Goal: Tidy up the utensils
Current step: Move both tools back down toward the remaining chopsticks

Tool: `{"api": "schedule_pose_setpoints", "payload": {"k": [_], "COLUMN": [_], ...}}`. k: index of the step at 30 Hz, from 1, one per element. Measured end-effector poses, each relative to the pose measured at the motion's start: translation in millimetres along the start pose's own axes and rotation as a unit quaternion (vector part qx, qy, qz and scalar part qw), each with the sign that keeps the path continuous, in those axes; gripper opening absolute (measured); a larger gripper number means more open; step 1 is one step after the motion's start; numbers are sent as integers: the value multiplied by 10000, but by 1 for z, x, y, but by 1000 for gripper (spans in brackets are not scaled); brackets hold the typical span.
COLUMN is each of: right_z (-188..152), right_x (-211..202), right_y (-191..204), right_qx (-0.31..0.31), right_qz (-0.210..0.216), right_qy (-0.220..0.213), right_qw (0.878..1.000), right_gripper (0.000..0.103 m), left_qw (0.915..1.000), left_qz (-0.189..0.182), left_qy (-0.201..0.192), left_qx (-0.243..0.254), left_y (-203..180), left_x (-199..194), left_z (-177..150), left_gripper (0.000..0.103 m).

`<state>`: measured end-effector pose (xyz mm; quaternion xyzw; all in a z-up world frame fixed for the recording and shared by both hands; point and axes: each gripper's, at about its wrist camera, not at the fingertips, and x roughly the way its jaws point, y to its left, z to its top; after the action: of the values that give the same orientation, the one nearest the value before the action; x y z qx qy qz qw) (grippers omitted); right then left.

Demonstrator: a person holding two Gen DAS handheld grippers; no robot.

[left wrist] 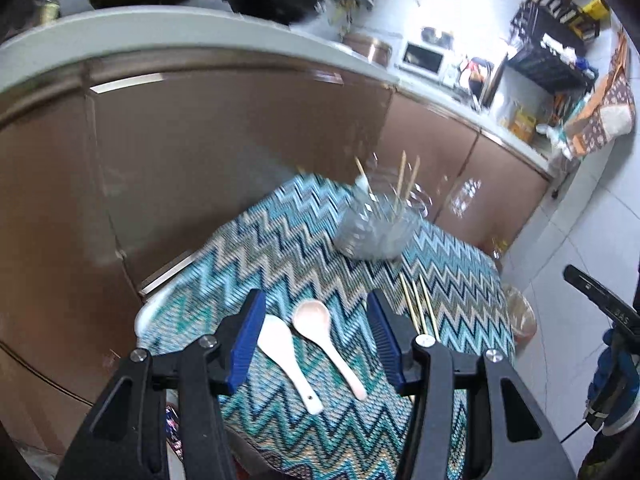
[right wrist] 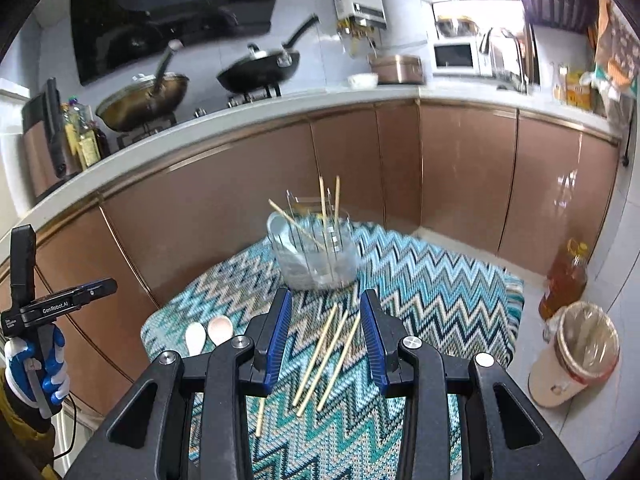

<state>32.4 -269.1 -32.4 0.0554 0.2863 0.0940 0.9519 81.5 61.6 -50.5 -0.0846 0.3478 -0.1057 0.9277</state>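
A clear glass holder (left wrist: 378, 226) stands at the far side of a zigzag-patterned table (left wrist: 460, 272), with three chopsticks and a white spoon standing in it; it also shows in the right wrist view (right wrist: 316, 256). My left gripper (left wrist: 316, 300) is open above a white spoon (left wrist: 286, 356) and a pink spoon (left wrist: 324, 340) lying on the cloth. Loose chopsticks (left wrist: 418, 306) lie to their right. My right gripper (right wrist: 326, 300) is open above those loose chopsticks (right wrist: 326, 358). The two spoons (right wrist: 208, 334) lie to its left.
Brown cabinets (right wrist: 460, 176) under a white counter run close behind the table. Woks (right wrist: 260, 66), a microwave (right wrist: 456, 54) and a rice cooker stand on the counter. An oil bottle (right wrist: 564, 276) and a lined bin (right wrist: 576, 354) stand on the floor to the right.
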Motion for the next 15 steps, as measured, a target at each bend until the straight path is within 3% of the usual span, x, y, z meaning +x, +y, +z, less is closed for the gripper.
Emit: {"api": "schedule_pose_setpoints", "payload": {"k": [10,15], "right_z": [-11,-13], "right_x": [99,156], "right_y": [-26,-35], "right_qx": [226,327], "right_qz": [167,462], "right_qy": [1274,1929], "right_qw": [9915,9796], "right_gripper": [35,26], "left_qw": [9911,9821], "left_qz": [-586,-735], "left_qy": [1197,1726], "left_qx": [14,-141], "left_y": [-52,-71], "left_x": [106,160], "left_z": [-10,-14], "left_gripper": [50,49]}}
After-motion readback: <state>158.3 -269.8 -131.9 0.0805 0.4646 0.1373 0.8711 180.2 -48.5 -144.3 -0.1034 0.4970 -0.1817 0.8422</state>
